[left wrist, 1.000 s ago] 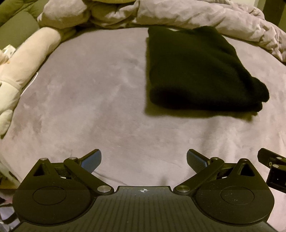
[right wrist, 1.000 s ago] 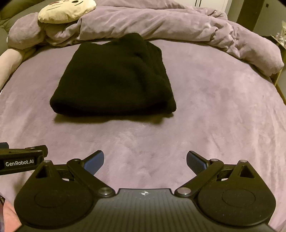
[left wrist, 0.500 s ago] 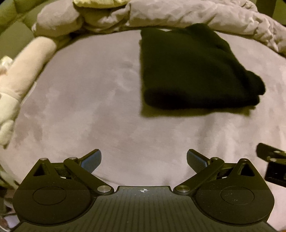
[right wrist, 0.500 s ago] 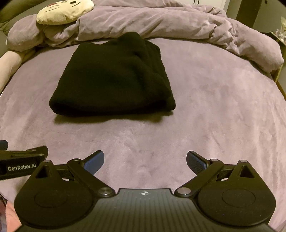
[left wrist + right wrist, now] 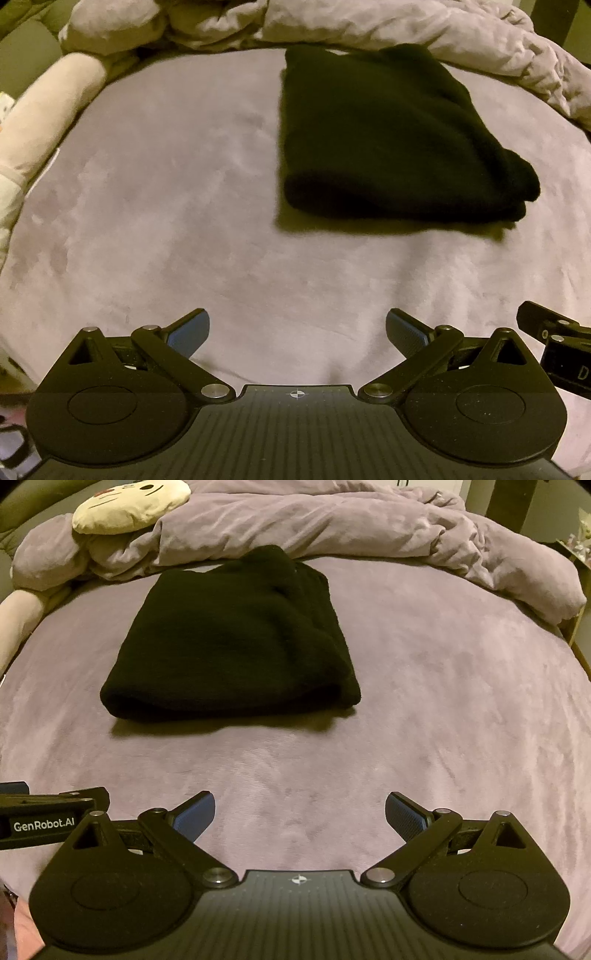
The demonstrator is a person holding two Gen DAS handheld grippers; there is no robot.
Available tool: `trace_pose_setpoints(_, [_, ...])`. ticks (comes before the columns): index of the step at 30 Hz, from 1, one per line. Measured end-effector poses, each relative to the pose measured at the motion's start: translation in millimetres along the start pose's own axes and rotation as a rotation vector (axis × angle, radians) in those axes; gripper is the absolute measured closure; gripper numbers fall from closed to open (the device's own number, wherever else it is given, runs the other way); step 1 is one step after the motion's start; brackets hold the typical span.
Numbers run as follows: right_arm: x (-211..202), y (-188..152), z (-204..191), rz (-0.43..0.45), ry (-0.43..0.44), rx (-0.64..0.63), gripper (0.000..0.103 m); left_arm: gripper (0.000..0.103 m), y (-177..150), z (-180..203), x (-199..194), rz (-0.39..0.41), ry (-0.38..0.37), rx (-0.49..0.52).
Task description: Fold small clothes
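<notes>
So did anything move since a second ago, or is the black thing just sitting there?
Hardly anything. The left gripper drifted a little, so the folded black garment slid slightly up and left in its view and then back. Nothing was grabbed or let go. The right gripper stayed put; both stay open and empty, above the purple blanket. The garment lies folded as before.

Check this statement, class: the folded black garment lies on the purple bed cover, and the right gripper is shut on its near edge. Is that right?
Not quite. The black garment does lie folded on the purple bed cover, but the right gripper is open and short of it, as the right wrist view shows.
</notes>
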State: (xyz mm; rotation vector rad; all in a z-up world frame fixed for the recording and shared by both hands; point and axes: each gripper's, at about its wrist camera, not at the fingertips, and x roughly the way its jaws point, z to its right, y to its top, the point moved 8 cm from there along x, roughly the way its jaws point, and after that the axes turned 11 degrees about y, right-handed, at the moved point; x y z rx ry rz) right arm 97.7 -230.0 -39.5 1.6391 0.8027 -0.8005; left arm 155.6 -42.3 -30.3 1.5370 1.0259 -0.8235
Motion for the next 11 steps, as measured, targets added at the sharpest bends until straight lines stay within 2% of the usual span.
trace_pose_setpoints(5, [0.2, -0.4, -0.2, -0.001, -0.002, 0.004, 0.004, 0.000, 0.0, 0.1, 2.6, -0.007, -0.003, -0.004])
trace_pose_setpoints(11, [0.7, -0.8, 0.2, -0.004, 0.002, 0.004, 0.004, 0.000, -3.7, 2.9, 1.1, 0.019, 0.008, 0.007])
